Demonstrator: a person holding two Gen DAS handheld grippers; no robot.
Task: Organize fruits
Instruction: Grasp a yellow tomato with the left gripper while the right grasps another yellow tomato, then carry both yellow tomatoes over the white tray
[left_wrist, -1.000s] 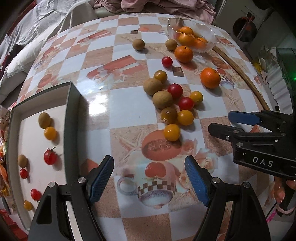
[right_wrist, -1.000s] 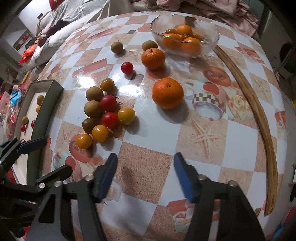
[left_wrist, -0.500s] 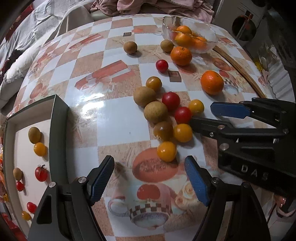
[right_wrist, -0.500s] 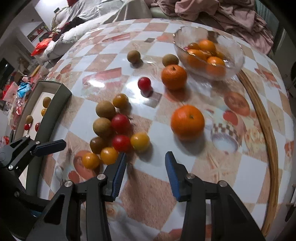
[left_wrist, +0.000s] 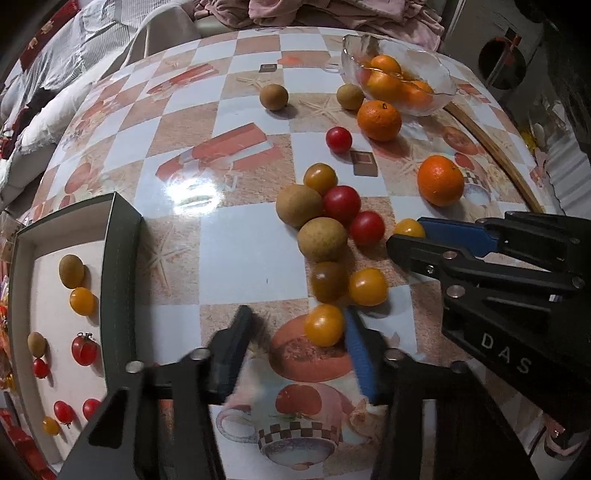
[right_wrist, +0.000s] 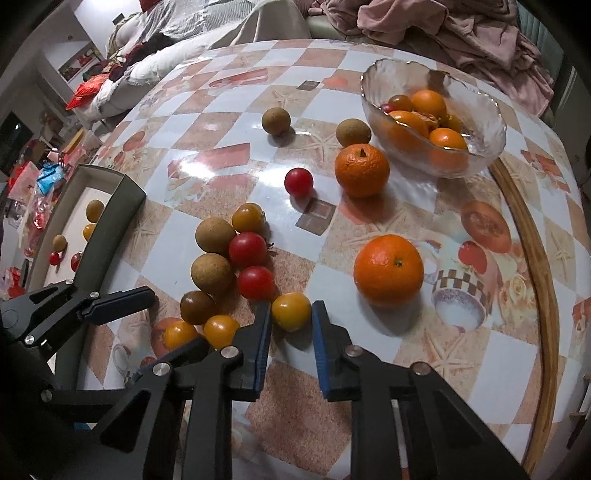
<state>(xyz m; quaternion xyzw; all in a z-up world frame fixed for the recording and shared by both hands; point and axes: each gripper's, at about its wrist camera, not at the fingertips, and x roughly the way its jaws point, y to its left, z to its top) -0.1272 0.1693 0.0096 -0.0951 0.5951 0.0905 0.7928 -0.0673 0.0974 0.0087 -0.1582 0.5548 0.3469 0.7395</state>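
Observation:
A cluster of yellow and red cherry tomatoes and brown longans (left_wrist: 322, 238) lies mid-table. My left gripper (left_wrist: 295, 338) is open, its fingers around the nearest yellow tomato (left_wrist: 324, 325), which touches the right blue pad. My right gripper (right_wrist: 291, 323) is open, its fingers either side of another yellow tomato (right_wrist: 291, 311) at the cluster's right edge, close but apart. It also shows in the left wrist view (left_wrist: 421, 236). A dark-rimmed tray (left_wrist: 122, 258) at the left holds several small fruits. A glass bowl (right_wrist: 491, 122) holds oranges.
Two loose oranges (right_wrist: 388, 270) (right_wrist: 362, 170), a lone red tomato (right_wrist: 298, 181) and two longans (right_wrist: 275, 120) lie on the checked tablecloth. A wooden strip (right_wrist: 532, 236) curves along the right edge. Bedding and clothes lie beyond the table.
Both grippers moved forward to the cluster. The left now brackets the nearest yellow tomato and has narrowed; the right narrowed around the yellow tomato on the right.

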